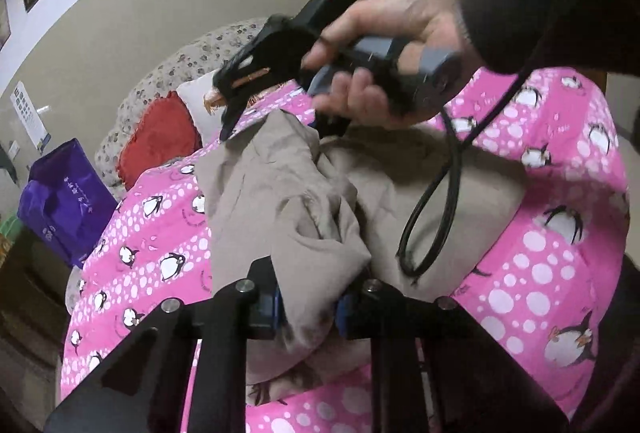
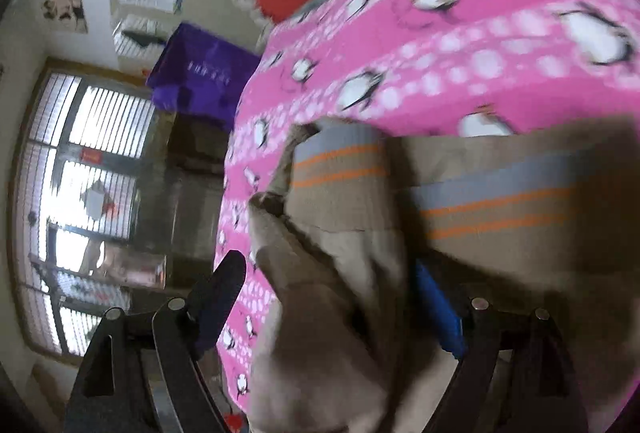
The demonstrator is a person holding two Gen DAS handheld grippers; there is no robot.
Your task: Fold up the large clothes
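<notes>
A beige garment (image 1: 280, 193) lies bunched on a pink penguin-print quilt (image 1: 160, 241). My left gripper (image 1: 308, 309) is shut on a fold of the garment near its lower edge. In the right wrist view the garment (image 2: 344, 313) shows grey and orange stripes (image 2: 492, 201). My right gripper (image 2: 332, 297) has its fingers wide apart, with cloth lying between them; one blue pad (image 2: 436, 309) touches the cloth. In the left wrist view the right gripper (image 1: 236, 101) is held in a hand (image 1: 392, 45) above the garment's far end, its tips near the cloth.
A red cushion (image 1: 160, 137) and a floral sofa back (image 1: 180, 65) lie beyond the quilt. A purple bag (image 1: 64, 201) stands at the left. A black cable (image 1: 440, 193) hangs over the garment. A barred window (image 2: 80, 193) is at the left.
</notes>
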